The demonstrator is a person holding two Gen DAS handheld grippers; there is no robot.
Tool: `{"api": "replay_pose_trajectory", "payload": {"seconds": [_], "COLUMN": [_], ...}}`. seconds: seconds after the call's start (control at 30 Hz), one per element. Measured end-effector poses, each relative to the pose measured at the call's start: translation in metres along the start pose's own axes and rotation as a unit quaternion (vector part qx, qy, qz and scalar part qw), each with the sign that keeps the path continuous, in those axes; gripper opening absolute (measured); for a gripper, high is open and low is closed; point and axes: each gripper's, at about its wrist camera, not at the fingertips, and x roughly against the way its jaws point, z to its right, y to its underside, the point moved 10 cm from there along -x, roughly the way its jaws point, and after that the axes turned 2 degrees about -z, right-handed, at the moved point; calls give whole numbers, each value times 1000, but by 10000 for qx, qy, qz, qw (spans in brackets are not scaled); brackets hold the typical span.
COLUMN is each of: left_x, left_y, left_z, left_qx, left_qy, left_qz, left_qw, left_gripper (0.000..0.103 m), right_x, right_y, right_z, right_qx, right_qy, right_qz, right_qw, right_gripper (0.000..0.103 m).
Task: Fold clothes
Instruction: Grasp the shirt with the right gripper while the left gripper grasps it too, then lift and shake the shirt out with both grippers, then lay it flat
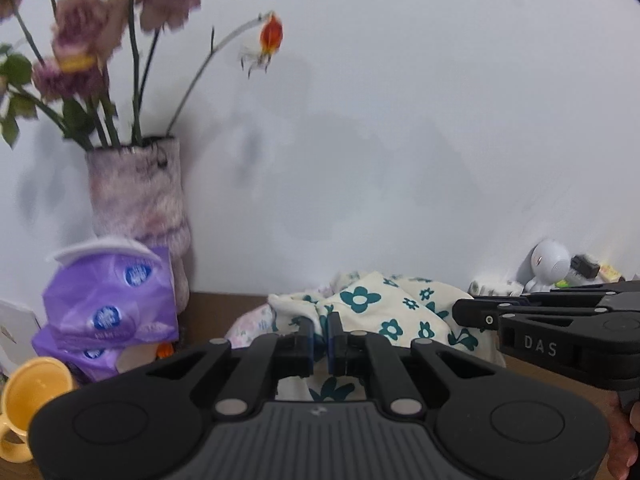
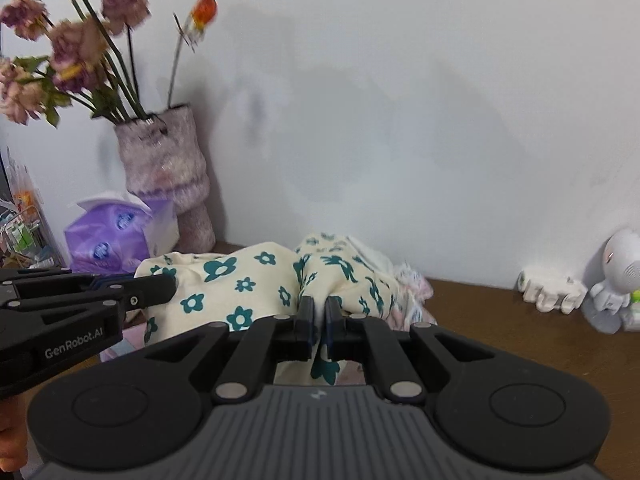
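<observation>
A cream garment with teal flowers (image 1: 384, 304) (image 2: 248, 280) hangs bunched above the brown table (image 2: 480, 320), held up at two points. My left gripper (image 1: 319, 326) is shut on a fold of this cloth, which runs down between its fingers. My right gripper (image 2: 320, 310) is likewise shut on another fold of the same garment. Each gripper shows in the other's view: the right one (image 1: 464, 314) from the right edge, the left one (image 2: 166, 286) from the left edge. Under the flowered cloth lies a pale pink and white fabric (image 2: 412, 300).
A fuzzy pink vase (image 1: 136, 196) (image 2: 168, 172) of dried flowers stands at the back left against the white wall. Purple tissue packs (image 1: 108, 300) (image 2: 108, 240) and a yellow cup (image 1: 28, 404) sit beside it. A white robot toy (image 2: 616, 284) and a white hair clip (image 2: 548, 290) stand at the right.
</observation>
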Motion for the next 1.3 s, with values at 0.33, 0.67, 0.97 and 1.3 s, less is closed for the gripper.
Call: {"api": "replay_pose_trajectory", "payload": {"seconds": [0.33, 0.67, 0.97, 1.3], "left_x": [87, 203, 284, 278], "left_y": [-34, -39, 33, 210], "left_z": [33, 82, 130, 151], "left_qx": [-162, -575, -1127, -1426], "left_qy": [59, 297, 732, 1315], "left_qz": [540, 1047, 1043, -96], "left_qw": [9984, 9924, 9854, 9810], "left_gripper": [5, 5, 5, 5], "right_x": [98, 225, 324, 326], "right_y": [-30, -28, 31, 205], "right_z": [-5, -6, -6, -9], "right_qx": [27, 128, 299, 359], "right_qy": [107, 377, 634, 374], "right_qz": [613, 1125, 1156, 201], "right_qw": [9981, 9929, 9908, 9985], "right_gripper": [5, 5, 5, 5]}}
